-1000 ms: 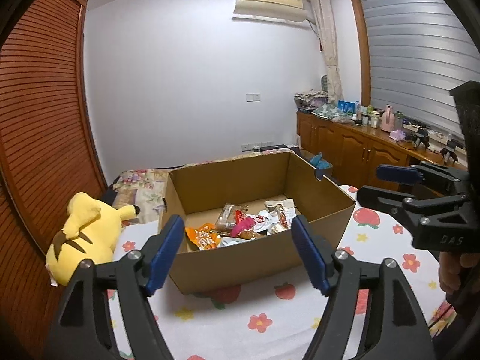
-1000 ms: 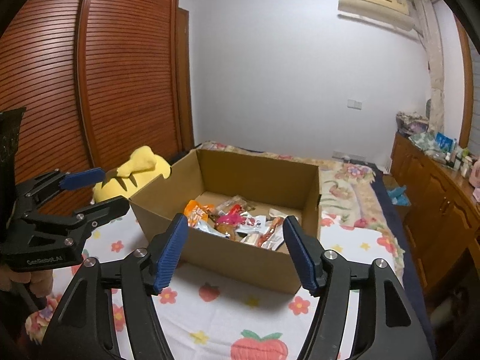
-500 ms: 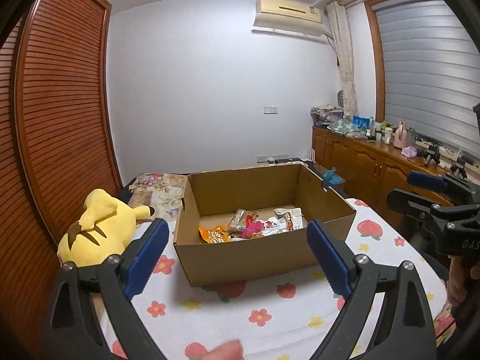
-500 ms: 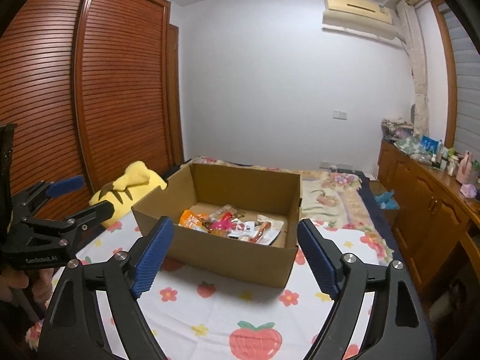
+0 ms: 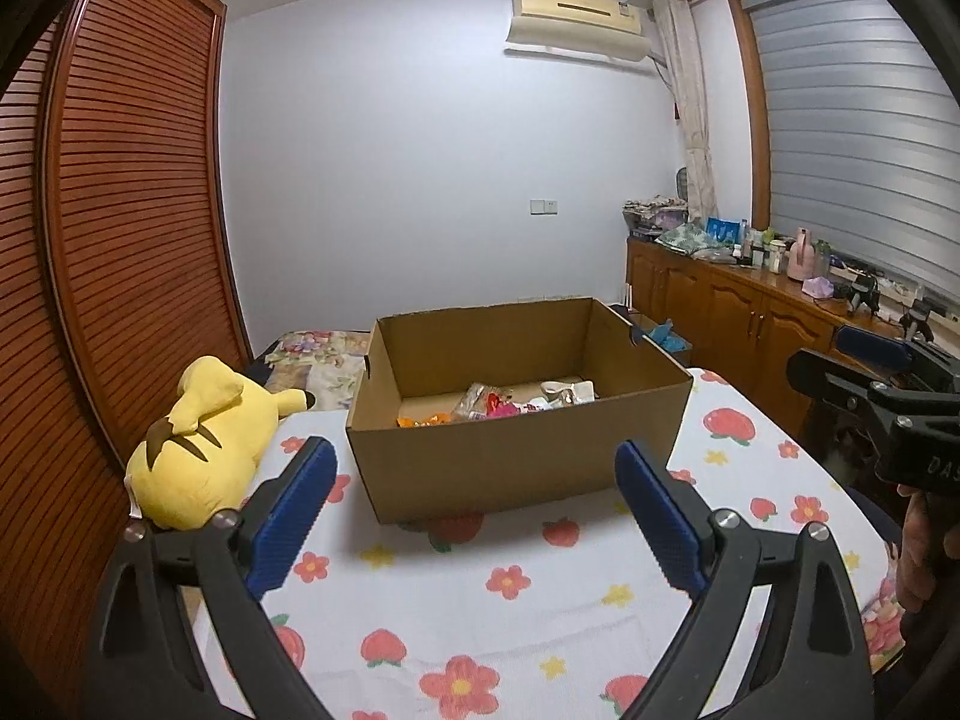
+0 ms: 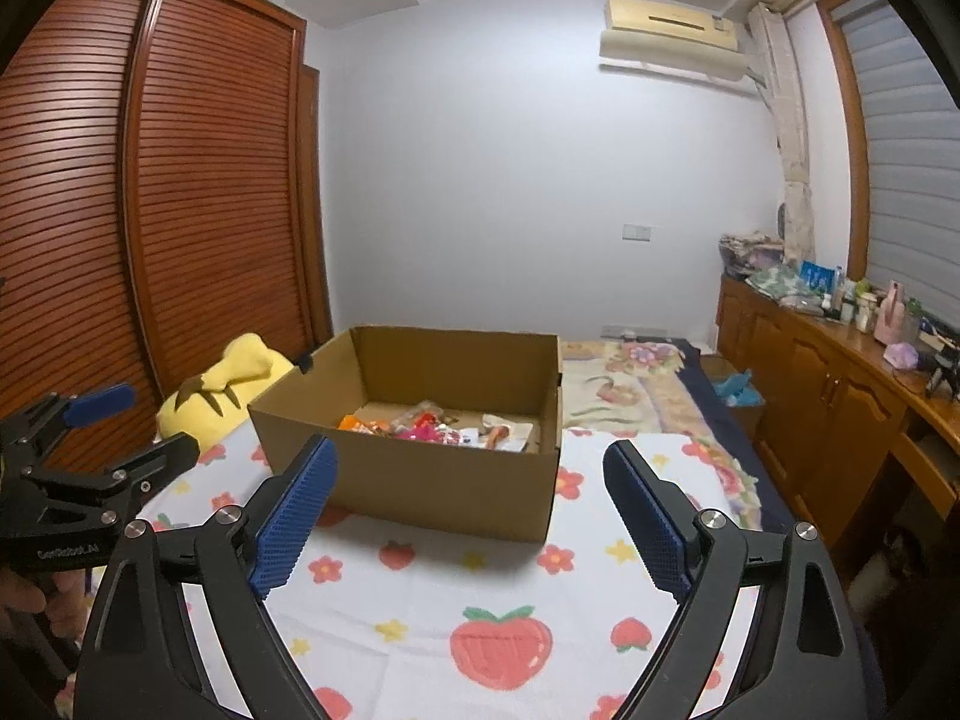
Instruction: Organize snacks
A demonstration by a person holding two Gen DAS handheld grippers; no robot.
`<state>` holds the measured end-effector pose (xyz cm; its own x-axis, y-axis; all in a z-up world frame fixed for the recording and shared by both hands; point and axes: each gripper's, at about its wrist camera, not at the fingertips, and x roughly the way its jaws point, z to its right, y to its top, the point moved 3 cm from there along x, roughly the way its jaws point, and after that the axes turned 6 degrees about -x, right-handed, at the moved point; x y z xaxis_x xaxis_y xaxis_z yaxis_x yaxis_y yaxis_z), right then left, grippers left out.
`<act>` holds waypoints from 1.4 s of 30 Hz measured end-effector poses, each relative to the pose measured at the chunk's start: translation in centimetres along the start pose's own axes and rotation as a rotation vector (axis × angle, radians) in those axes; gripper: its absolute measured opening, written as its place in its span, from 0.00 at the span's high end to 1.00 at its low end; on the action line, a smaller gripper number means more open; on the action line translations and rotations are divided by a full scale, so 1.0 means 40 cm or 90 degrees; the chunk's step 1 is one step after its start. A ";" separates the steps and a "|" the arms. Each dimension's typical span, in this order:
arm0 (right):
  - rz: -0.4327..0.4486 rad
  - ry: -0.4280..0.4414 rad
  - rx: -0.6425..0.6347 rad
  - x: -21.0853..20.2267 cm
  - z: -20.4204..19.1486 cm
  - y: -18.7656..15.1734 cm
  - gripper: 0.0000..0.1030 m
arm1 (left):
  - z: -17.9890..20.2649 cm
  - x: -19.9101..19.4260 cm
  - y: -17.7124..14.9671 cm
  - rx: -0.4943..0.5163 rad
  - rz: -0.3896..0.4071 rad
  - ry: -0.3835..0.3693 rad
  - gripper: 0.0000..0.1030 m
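Observation:
An open cardboard box (image 5: 516, 456) stands on a bed with a white strawberry-and-flower sheet (image 5: 480, 612); it also shows in the right wrist view (image 6: 420, 480). Several snack packets (image 5: 510, 405) lie on its floor, orange, pink and white (image 6: 432, 426). My left gripper (image 5: 474, 510) is open and empty, held back from the box's near wall. My right gripper (image 6: 468, 510) is open and empty, also short of the box. Each gripper shows at the edge of the other's view (image 5: 870, 396) (image 6: 102, 456).
A yellow plush toy (image 5: 204, 438) lies left of the box by the wooden wardrobe doors (image 5: 120, 252). A wooden cabinet (image 5: 750, 312) with bottles and clutter runs along the right wall. A floral blanket (image 6: 630, 384) lies behind the box.
Both grippers have pulled back and up from the box, so it looks smaller and farther. Both stay open and empty.

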<state>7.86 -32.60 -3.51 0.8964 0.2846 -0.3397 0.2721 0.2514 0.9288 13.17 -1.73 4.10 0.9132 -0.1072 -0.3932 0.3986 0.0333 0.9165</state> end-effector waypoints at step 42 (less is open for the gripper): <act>-0.019 -0.008 0.023 -0.024 0.012 -0.063 0.11 | -0.007 -0.036 -0.039 -0.013 0.001 0.000 0.08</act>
<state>6.48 -33.98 -5.47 0.8923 0.2655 -0.3651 0.3107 0.2258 0.9233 11.26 -1.37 3.19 0.9140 -0.1068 -0.3915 0.3985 0.0541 0.9156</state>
